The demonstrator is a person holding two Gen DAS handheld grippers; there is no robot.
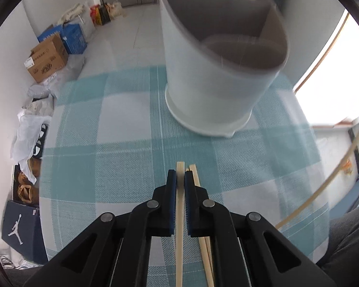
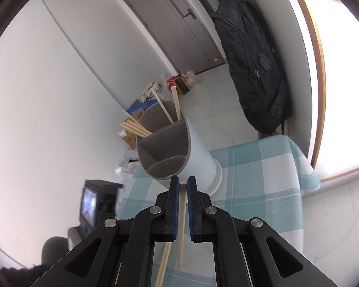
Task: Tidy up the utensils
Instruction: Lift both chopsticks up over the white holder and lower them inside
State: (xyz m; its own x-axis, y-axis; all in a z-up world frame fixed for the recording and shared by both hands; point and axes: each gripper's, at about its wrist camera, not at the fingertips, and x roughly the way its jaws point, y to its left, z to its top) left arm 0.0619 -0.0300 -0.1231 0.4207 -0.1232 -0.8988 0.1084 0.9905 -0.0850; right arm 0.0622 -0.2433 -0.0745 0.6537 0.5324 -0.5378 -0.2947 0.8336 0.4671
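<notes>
A white utensil holder (image 1: 217, 71) with grey dividers stands on the teal checked tablecloth (image 1: 107, 143); several wooden chopsticks stick out of its far compartments (image 2: 141, 129). My left gripper (image 1: 180, 174) is shut on a wooden chopstick (image 1: 179, 215) just in front of the holder. Two more chopsticks (image 1: 203, 239) lie on the cloth under its right finger. My right gripper (image 2: 183, 183) is shut on a chopstick (image 2: 183, 215), held above the table close to the holder's (image 2: 179, 148) near rim. That chopstick also shows at the right edge of the left wrist view (image 1: 342, 167).
Cardboard boxes (image 1: 47, 59), bags and a shoe box (image 1: 19, 229) sit on the floor left of the table. A black backpack (image 2: 253, 62) hangs by the door. The left gripper's camera unit (image 2: 95, 203) shows at lower left of the right wrist view.
</notes>
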